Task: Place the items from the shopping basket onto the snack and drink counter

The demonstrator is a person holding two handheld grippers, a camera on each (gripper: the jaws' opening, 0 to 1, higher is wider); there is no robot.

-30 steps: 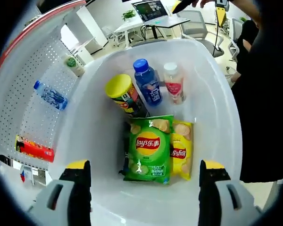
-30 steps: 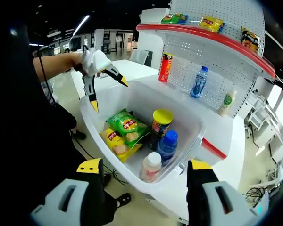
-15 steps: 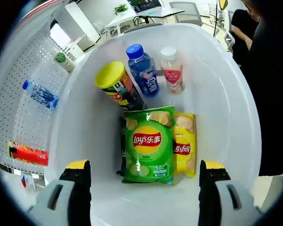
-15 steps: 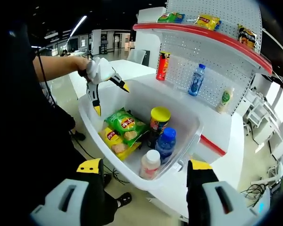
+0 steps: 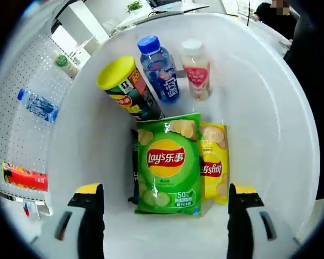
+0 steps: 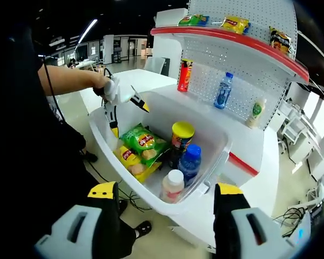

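Overhead, left gripper (image 5: pixel 164 216) wide open above green chips (image 5: pixel 166 164) in basket (image 5: pixel 270 124); right gripper (image 6: pixel 164 213) wide, empty.

Glossy crisp bag (image 5: pixel 168 164), seemingly plastic basket (image 5: pixel 270 108)

The green chip bag (image 5: pixel 167 164) lying in the basket reads "Lay's" in white on a red and yellow roundel, Chinese characters right beside it, and "50" shows near its lower edge. The yellow chip bag (image 5: pixel 213 167) next to it carries a red Lay's-style logo, half covered. Labels on the blue bottle (image 5: pixel 161 75), the can (image 5: pixel 127 94) and the white bottle (image 5: pixel 196 70) are too small to read.
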